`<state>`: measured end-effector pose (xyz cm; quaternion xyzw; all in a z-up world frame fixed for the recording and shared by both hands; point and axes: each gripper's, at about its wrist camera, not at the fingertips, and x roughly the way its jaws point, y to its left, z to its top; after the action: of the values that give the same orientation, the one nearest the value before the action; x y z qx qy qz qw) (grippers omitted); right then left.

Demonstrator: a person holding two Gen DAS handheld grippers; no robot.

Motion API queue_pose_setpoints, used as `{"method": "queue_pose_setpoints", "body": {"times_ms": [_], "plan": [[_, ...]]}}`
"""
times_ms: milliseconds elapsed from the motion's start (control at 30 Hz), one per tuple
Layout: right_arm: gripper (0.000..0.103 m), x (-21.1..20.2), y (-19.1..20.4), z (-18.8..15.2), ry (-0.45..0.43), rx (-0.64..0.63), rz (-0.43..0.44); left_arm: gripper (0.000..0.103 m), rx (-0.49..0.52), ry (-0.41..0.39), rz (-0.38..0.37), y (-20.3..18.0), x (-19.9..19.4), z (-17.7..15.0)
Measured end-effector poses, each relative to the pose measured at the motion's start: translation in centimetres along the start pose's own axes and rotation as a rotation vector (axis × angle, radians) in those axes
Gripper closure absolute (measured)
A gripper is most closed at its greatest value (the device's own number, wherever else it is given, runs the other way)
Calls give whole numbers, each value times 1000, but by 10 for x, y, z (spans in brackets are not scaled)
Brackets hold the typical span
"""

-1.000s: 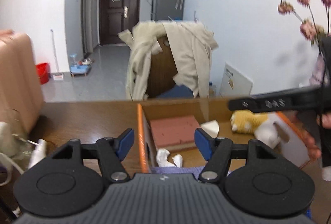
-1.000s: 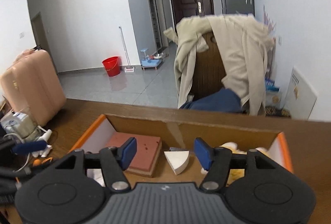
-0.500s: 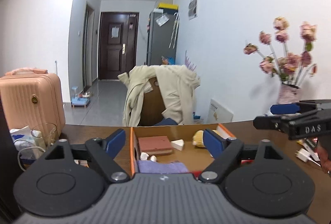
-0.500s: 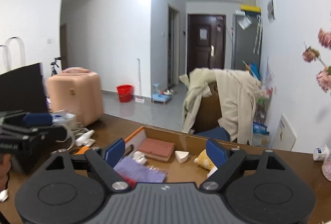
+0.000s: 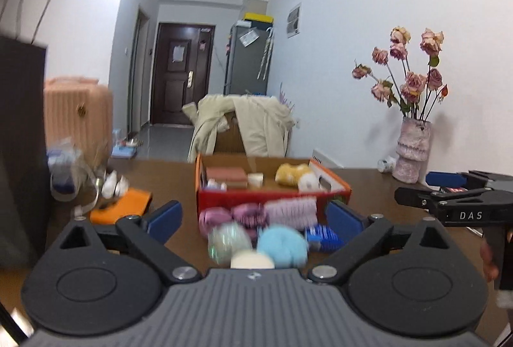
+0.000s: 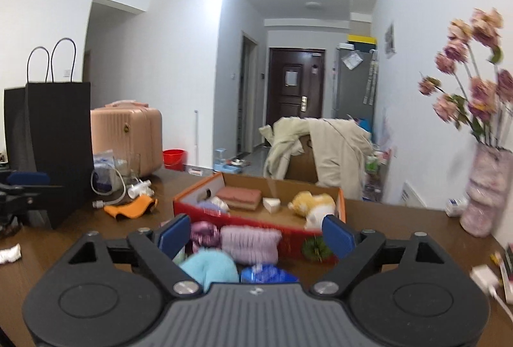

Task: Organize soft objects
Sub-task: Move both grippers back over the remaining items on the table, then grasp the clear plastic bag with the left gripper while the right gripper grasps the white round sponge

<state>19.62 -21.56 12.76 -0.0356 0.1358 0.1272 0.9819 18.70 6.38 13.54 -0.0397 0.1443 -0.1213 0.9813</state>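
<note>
Left wrist view: the left gripper [image 5: 255,217] has its fingers spread wide with nothing between them, hovering above the table [image 5: 166,183]. Straight ahead and a bit below sits a loose pile of soft stuff: a light blue fluffy ball [image 5: 282,246], a cream ball [image 5: 252,260], a shiny greenish ball [image 5: 229,239], a lilac knit pouch [image 5: 290,212] and some pink-purple scrunchies [image 5: 231,215]. They're all bunched up just in front of the orange box [image 5: 272,196], which already holds a brick-red pad [image 5: 226,175] and a yellow plush toy [image 5: 295,175]. The right gripper [image 5: 449,196] pokes in from the right edge, off to the side of the pile.

Right wrist view: the right gripper [image 6: 253,233] is also wide open and holding nothing. The light blue fluffy ball [image 6: 208,268] is right under its left finger, the lilac knit pouch [image 6: 250,242] sits dead centre between the fingers with its long axis running left-right, and a blue packet [image 6: 267,275] is nearest the camera. The orange box [image 6: 256,222] is directly behind them.

My guess is either hand could grab, but the left one looks better lined up on the blue ball, and the pile-to-box hop is just forward and up over the front wall.
</note>
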Motion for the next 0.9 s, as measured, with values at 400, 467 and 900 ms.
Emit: {"method": "queue_pose_setpoints", "body": {"times_ms": [400,467,900], "plan": [[12,-1,31,-49,113,8,-3,4,-42,124,-7,18,7,-48],[12,8,31,-49,125,12,0,4,-55,135,-10,21,20,-48],[24,103,19,-39,216,36,49,13,-88,256,10,44,139,-34]]}}
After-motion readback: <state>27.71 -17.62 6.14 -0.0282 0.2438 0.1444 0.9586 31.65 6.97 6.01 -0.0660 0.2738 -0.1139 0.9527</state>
